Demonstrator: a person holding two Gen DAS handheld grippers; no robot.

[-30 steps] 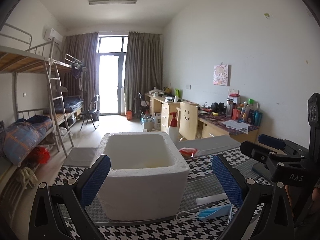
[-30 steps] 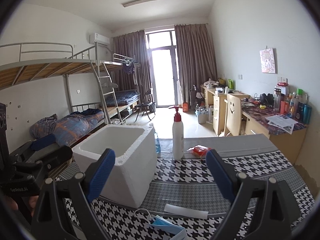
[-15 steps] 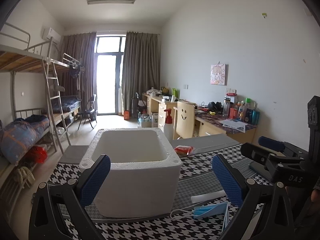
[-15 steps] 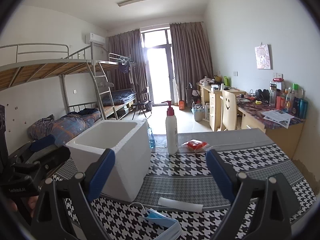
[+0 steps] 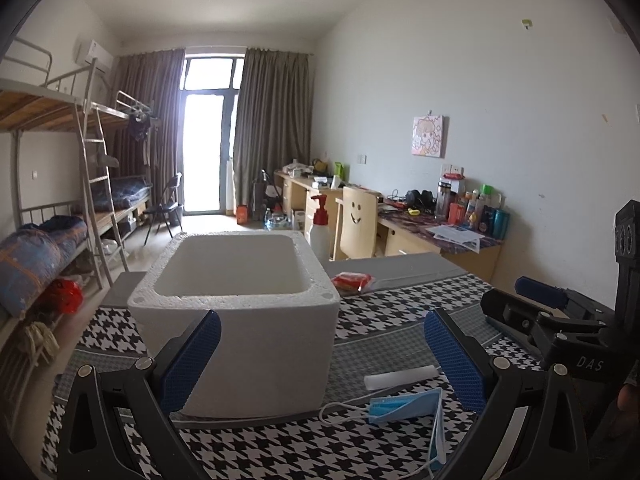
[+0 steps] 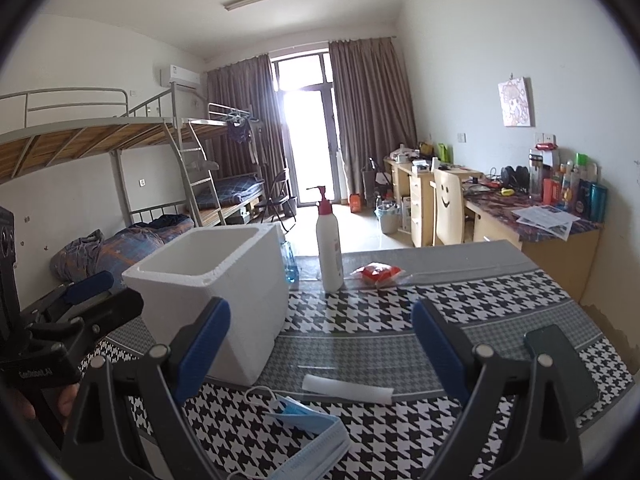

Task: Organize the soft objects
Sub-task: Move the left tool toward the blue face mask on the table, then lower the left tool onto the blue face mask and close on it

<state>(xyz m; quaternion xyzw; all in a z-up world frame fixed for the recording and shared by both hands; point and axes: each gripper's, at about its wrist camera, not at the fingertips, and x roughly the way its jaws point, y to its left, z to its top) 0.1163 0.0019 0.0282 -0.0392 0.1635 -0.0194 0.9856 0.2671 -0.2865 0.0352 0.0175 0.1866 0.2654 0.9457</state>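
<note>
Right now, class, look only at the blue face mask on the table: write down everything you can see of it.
The face mask is light blue, pleated, seemingly thin soft fabric, with white elastic ear loops trailing loose. It lies crumpled and partly folded, not flat, on the near edge of the houndstooth tablecloth, in front of the white foam box and beside a small white strip. Neither gripper touches it; both are open above it.

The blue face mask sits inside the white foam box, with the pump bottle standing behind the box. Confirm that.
Wrong on one point: the blue face mask lies on the table in front of the white foam box, not inside, per the right wrist view. The pump bottle does stand behind it.
</note>
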